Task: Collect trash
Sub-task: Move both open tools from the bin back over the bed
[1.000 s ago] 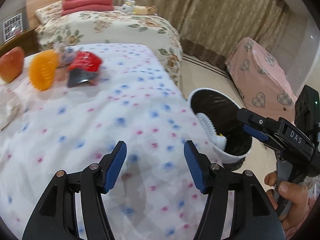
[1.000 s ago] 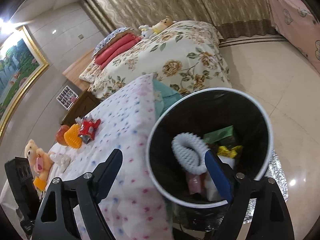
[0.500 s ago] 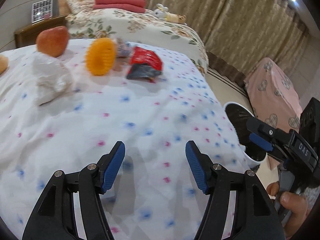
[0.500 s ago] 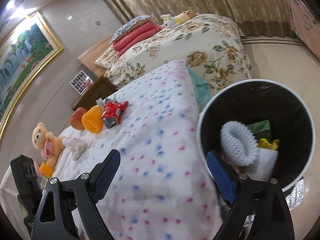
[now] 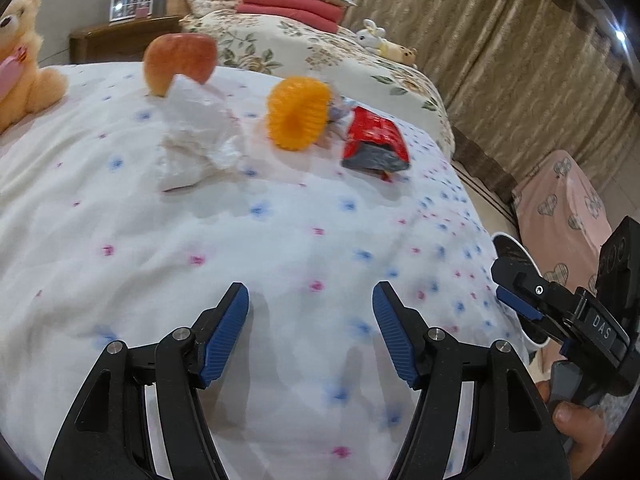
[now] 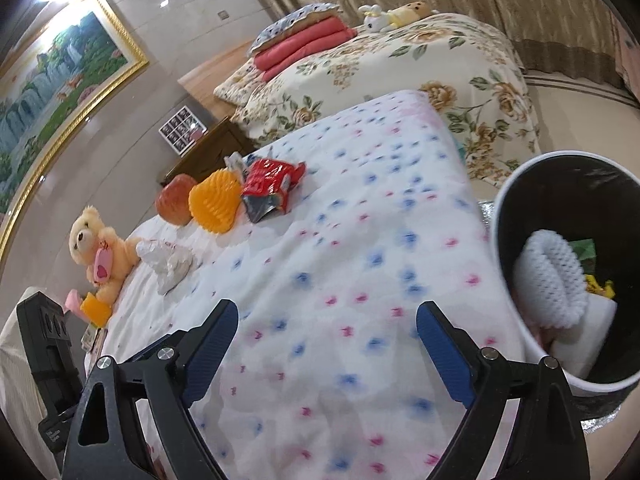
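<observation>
Dotted quilt (image 5: 280,240) soft | ribbed orange ring (image 5: 298,114) | crinkled red wrapper (image 5: 374,144) | both tools gape empty

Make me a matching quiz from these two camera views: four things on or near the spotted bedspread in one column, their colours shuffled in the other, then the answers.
Things:
1. foam fruit net on the bed
2. snack wrapper
3. crumpled tissue
4. bin interior

Colours:
A. red and grey
B. black
C. orange
D. white

Pairs: 1-C, 2-A, 3-D, 4-B
</observation>
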Action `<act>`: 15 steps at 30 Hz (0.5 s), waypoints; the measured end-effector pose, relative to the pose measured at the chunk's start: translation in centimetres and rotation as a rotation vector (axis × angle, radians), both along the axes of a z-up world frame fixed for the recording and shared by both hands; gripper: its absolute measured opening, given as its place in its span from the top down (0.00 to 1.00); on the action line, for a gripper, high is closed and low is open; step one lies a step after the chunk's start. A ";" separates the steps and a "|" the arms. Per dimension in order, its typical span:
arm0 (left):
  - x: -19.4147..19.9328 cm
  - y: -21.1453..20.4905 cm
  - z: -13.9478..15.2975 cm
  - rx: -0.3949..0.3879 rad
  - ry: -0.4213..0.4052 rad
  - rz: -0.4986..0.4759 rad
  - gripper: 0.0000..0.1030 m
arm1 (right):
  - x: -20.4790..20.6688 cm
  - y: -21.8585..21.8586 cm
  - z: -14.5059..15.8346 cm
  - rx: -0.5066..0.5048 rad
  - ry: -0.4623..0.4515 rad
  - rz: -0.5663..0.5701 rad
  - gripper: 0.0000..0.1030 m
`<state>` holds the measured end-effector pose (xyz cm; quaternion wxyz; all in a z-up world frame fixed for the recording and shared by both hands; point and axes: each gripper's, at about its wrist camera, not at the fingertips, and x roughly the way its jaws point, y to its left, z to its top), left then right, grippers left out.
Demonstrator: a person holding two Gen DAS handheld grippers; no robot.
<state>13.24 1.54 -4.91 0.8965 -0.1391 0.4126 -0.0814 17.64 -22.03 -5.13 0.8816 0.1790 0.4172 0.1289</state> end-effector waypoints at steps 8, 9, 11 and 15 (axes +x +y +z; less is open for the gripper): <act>0.7 2.2 -0.2 -0.006 0.005 0.048 0.34 | 1.9 2.1 -0.1 -0.013 0.002 0.037 0.11; 0.8 2.4 -0.2 -0.005 0.005 0.052 0.34 | 2.2 2.4 -0.2 -0.013 0.003 0.041 0.11; 1.2 2.9 -0.3 -0.005 0.007 0.062 0.34 | 2.7 2.9 -0.3 -0.016 0.005 0.048 0.11; 1.9 3.5 -0.3 -0.013 0.012 0.073 0.31 | 4.0 3.7 -0.5 -0.018 0.011 0.057 0.11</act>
